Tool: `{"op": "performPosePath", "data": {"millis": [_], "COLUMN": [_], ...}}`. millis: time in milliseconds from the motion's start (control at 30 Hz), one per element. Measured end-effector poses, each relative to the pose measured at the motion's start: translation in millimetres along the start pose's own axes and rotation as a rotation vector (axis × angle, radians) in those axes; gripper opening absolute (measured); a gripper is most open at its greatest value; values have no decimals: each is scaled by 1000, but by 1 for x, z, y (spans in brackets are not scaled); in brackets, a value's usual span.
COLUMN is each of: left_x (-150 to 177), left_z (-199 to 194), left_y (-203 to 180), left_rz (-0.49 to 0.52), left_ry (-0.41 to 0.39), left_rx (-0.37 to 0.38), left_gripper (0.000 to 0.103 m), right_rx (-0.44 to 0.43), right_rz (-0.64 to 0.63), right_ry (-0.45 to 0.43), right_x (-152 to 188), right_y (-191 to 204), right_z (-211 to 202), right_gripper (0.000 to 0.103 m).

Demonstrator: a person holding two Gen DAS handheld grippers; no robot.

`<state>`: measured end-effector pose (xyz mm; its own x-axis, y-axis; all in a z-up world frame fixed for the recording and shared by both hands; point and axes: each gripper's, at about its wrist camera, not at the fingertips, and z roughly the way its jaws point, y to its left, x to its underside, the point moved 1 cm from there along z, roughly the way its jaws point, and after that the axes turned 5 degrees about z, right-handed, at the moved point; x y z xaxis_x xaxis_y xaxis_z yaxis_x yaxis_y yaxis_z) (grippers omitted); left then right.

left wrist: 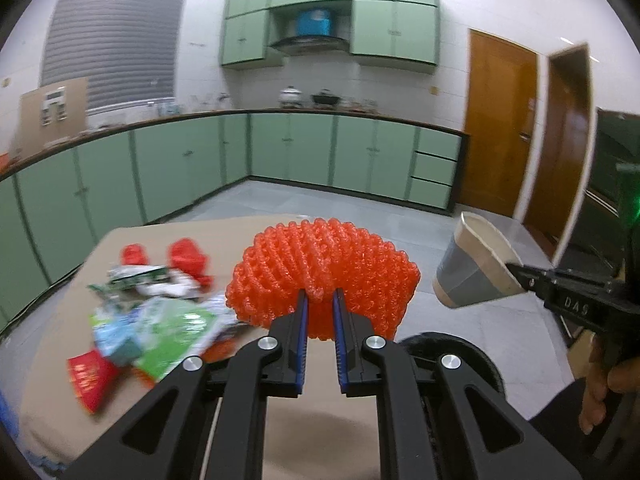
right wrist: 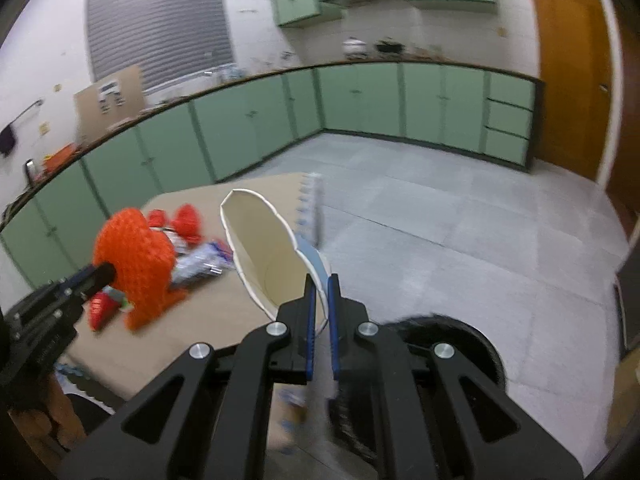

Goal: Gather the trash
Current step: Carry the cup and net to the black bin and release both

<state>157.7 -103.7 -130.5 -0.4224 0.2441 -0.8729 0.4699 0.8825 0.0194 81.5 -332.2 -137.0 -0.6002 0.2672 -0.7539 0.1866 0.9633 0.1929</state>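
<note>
My left gripper [left wrist: 320, 298] is shut on an orange foam net [left wrist: 324, 268] and holds it above the cardboard sheet [left wrist: 328, 432]. It also shows in the right wrist view [right wrist: 134, 264]. My right gripper [right wrist: 321, 280] is shut on the rim of a squashed paper cup [right wrist: 266, 248], held in the air. The cup [left wrist: 476, 268] shows at the right of the left wrist view. A black round trash bin [left wrist: 452, 356] sits below both grippers, its rim also in the right wrist view [right wrist: 460, 332]. A pile of wrappers [left wrist: 156, 316] and red scraps [left wrist: 186, 256] lies on the cardboard.
Green cabinets [left wrist: 280, 152] run along the far walls with a cluttered countertop. Brown doors [left wrist: 500, 128] stand at the right. Grey tiled floor [right wrist: 460, 232] lies beyond the cardboard.
</note>
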Motion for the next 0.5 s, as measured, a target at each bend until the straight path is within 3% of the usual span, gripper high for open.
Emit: {"op": "performPosePath", "data": {"millis": [267,500], "left_x": [13,33], "left_z": [58,113], "left_y": [-82,-144], "left_rz": [87,153], "left_ry": [90,195], "left_rx": [142,244], "left_gripper": [12,13], "right_rx": [141,203], "right_rz": [137,235], "right_ry": [78,199], "right_x": [37,63], "right_y": [-95,-149], "right_z": [18,70], "right_gripper": [5,7]}}
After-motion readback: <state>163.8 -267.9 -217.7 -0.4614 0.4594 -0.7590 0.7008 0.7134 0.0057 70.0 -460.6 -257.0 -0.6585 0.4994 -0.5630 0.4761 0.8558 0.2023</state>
